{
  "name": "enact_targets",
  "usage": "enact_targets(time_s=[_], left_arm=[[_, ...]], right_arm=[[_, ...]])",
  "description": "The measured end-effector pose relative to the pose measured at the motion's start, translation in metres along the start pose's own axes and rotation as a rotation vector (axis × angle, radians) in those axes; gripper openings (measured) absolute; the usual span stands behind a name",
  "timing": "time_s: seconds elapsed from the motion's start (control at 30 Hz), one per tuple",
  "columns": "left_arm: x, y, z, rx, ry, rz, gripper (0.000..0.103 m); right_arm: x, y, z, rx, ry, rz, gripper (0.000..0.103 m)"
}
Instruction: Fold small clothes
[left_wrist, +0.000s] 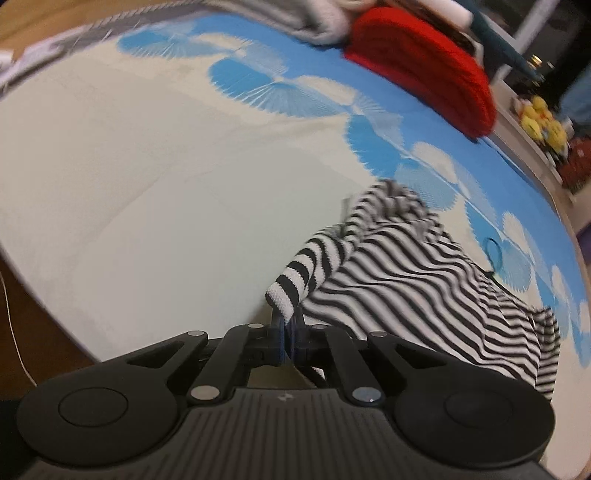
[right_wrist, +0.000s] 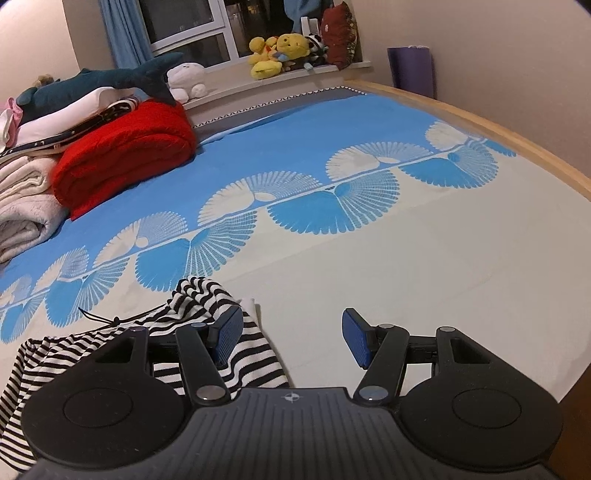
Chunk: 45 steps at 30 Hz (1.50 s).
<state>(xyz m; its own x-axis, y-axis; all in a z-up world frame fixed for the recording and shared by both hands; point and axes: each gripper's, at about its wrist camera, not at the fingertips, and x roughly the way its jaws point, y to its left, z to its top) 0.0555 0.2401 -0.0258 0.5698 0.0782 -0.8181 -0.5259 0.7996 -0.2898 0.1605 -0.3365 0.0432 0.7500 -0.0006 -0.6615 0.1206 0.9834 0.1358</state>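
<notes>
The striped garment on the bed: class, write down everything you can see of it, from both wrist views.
The striped garment is a small black-and-white knit piece, soft and rumpled, not yet folded. It lies on the pale part of the bedsheet, beside the blue fan pattern. One sleeve ends in a white ribbed cuff, pinched in the shut left gripper and raised. A thin dark cord lies on it. The open right gripper hangs at its edge, one pad over the cloth.
</notes>
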Motion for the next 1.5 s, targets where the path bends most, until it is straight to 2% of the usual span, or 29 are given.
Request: enact_targets(time_s=[0.13,0.23,0.37,0.5,0.57,0.6,0.63,0.67,0.73,0.83,0.9,1.0,1.1,1.13,1.17,1.2,1.27,1.33,1.43,1.5], left_arm=[[-0.022,-0.065,0.003,0.132,-0.068,-0.058,0.002],[-0.039,-0.132,-0.001,0.236,-0.113,-0.134,0.002],[-0.058,-0.235,-0.028,0.376,-0.132,-0.306,0.002],[-0.053,-0.323,-0.083,0.539,-0.027,-0.505,0.002],[-0.041,-0.348,-0.110,0.626,0.085,-0.602,0.004],[-0.032,-0.359,-0.123,0.672,0.179,-0.653,0.007],[-0.025,-0.364,-0.131,0.704,0.239,-0.675,0.008],[-0.022,-0.364,-0.133,0.723,0.250,-0.680,0.010],[-0.020,-0.351,-0.122,0.728,0.207,-0.666,0.013],[-0.015,-0.312,-0.087,0.657,0.172,-0.657,0.014],[-0.012,-0.287,-0.066,0.664,0.129,-0.605,0.014],[-0.002,-0.258,-0.048,0.743,0.042,-0.491,0.014],[0.013,-0.229,-0.042,0.741,-0.015,-0.443,0.014],[0.020,-0.220,-0.043,0.719,-0.019,-0.440,0.014],[0.025,-0.210,-0.041,0.700,0.012,-0.409,0.014],[0.032,-0.211,-0.039,0.684,0.044,-0.343,0.014],[0.027,-0.207,-0.036,0.627,0.003,-0.370,0.014],[0.030,-0.207,-0.031,0.591,0.020,-0.407,0.017],[0.035,-0.206,-0.023,0.561,0.034,-0.403,0.018],[0.037,-0.201,-0.019,0.525,0.067,-0.419,0.026]], right_arm=[[-0.004,-0.017,0.002,0.043,0.007,0.007,0.061],[-0.010,-0.029,0.003,0.056,-0.002,0.010,0.061],[-0.022,-0.048,0.003,0.067,-0.019,0.019,0.061],[-0.031,-0.070,0.005,0.101,-0.032,0.016,0.061],[-0.034,-0.081,0.006,0.126,-0.036,0.013,0.061],[-0.034,-0.086,0.006,0.139,-0.037,0.012,0.061],[-0.034,-0.090,0.007,0.152,-0.035,0.012,0.061],[-0.034,-0.094,0.007,0.164,-0.033,0.013,0.061],[-0.032,-0.099,0.008,0.182,-0.027,0.017,0.061],[-0.025,-0.097,0.009,0.174,-0.006,0.041,0.061],[-0.015,-0.089,0.011,0.147,0.022,0.071,0.061],[0.001,-0.074,0.014,0.121,0.072,0.155,0.059],[0.022,-0.048,0.018,0.071,0.127,0.261,0.058],[0.031,-0.039,0.019,0.054,0.160,0.300,0.058],[0.042,-0.028,0.018,0.040,0.204,0.341,0.058],[0.052,-0.020,0.018,0.028,0.239,0.363,0.058],[0.071,0.000,0.016,-0.009,0.299,0.371,0.059],[0.087,0.017,0.010,-0.037,0.346,0.364,0.059],[0.107,0.033,0.007,-0.066,0.387,0.350,0.059],[0.117,0.041,0.004,-0.067,0.418,0.360,0.061]])
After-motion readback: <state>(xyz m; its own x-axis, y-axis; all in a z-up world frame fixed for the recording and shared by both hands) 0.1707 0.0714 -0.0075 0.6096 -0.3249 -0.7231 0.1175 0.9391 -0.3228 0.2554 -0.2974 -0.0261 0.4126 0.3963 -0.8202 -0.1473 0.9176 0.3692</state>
